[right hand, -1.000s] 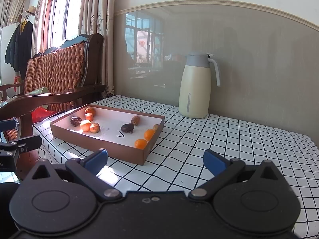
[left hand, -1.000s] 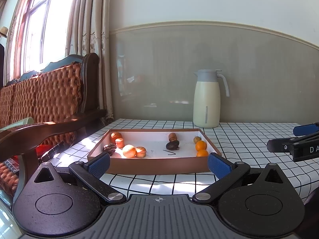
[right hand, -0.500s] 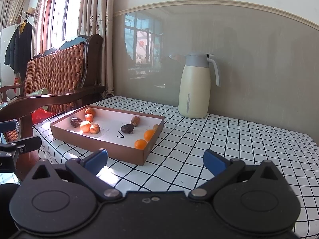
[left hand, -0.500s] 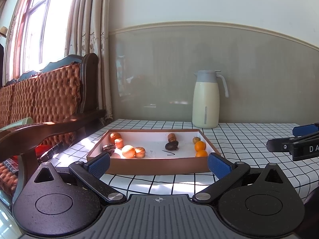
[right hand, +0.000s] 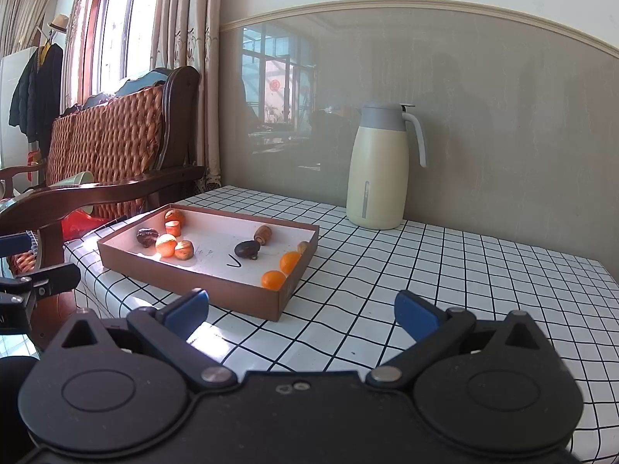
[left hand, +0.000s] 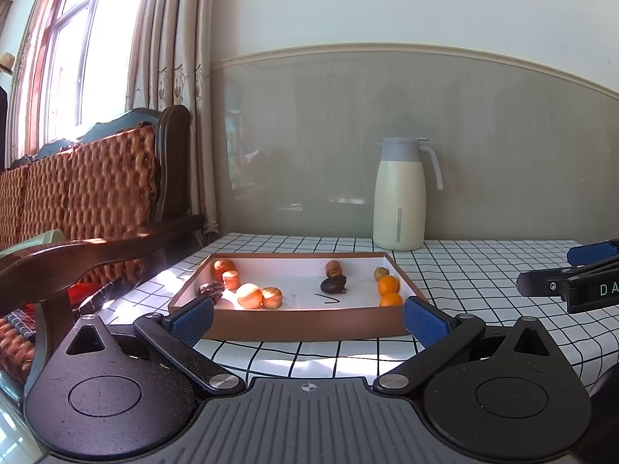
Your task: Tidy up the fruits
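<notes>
The fruit tray (left hand: 301, 323) is being faced squarely by the left gripper (left hand: 308, 316), nearer than the right gripper (right hand: 301, 315); both sets of fingers are being held apart, empty.

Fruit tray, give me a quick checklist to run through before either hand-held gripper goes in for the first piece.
1. Left hand-held gripper open, empty: ok.
2. Right hand-held gripper open, empty: ok.
3. Tray flat on the checked table: ok.
4. Two bright oranges at the tray's right end, unobstructed: ok.
5. Dark fruit apart from its neighbours: ok.
6. Thermos jug behind the tray, outside the approach path: ok.
</notes>
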A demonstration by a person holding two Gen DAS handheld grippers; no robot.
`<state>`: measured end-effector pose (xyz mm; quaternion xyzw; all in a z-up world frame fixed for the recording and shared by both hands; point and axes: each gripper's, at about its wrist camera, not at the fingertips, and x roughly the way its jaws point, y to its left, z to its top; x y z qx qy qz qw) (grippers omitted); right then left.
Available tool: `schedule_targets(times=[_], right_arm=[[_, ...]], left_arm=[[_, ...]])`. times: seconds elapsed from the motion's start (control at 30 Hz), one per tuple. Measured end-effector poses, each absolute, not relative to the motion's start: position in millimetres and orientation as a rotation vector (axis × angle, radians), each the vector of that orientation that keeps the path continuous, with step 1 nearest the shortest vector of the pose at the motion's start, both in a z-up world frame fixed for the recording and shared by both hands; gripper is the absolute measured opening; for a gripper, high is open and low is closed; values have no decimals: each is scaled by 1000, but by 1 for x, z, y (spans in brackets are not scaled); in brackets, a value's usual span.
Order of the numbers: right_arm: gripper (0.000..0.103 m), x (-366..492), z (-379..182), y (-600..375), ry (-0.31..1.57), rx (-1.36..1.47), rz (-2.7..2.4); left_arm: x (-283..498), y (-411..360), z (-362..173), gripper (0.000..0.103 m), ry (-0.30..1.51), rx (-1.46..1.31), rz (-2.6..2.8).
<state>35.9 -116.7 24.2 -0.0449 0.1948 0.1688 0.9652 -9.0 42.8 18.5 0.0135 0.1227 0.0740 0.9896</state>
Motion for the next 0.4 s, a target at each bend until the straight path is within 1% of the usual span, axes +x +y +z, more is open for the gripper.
schedule_targets(times=[0.13, 0.4], right_arm=[[97, 36, 24, -117, 394, -90, 341], [97, 36, 25, -116, 398, -91, 341]], left_arm=[[-15, 44, 19, 103, 209, 13, 164], [-13, 45, 19, 103, 214, 4, 158]])
